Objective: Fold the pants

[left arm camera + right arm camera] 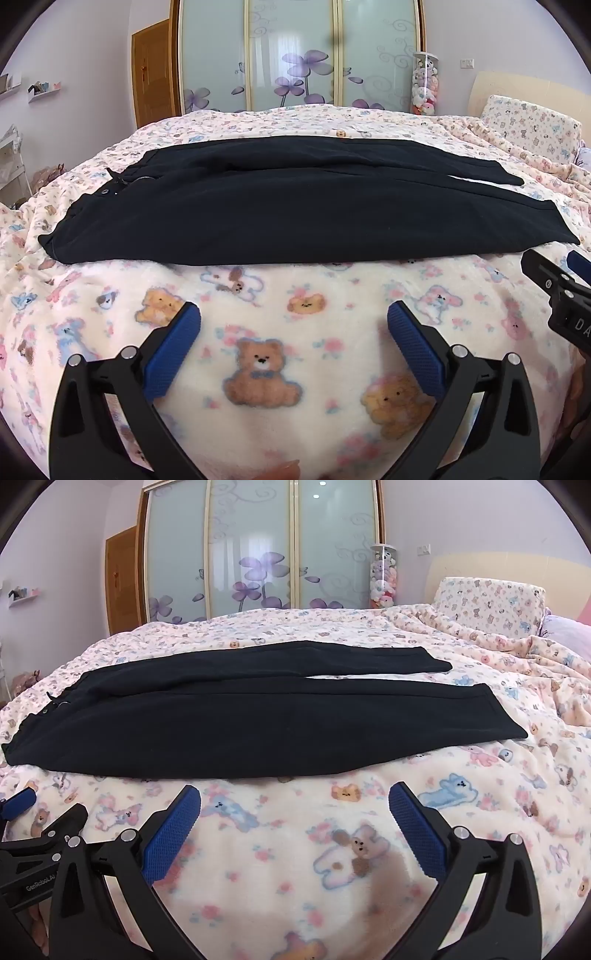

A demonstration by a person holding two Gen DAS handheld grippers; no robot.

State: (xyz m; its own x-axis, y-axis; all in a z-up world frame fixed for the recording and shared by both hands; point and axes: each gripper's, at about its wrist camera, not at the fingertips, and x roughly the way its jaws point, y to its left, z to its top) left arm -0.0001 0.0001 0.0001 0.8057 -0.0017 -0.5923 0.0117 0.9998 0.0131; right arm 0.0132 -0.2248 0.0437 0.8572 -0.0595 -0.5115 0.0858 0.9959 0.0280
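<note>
Both the left hand-held gripper point(293, 314) and the right hand-held gripper point(294, 797) gape wide, holding nothing. Black pants point(258, 716) lie flat across the bed point(295, 867), beyond them.

A bed point(295, 867) covered with a cream blanket printed with teddy bears fills the foreground. Behind it stands a wardrobe point(255, 550) with frosted sliding doors painted with purple flowers. A wooden door point(153, 74) is to its left, and a clear tube of soft toys point(424, 83) to its right. The walls are pale lilac. A pillow point(487, 603) leans against the pale headboard point(517, 568). Daylight is bright.
</note>
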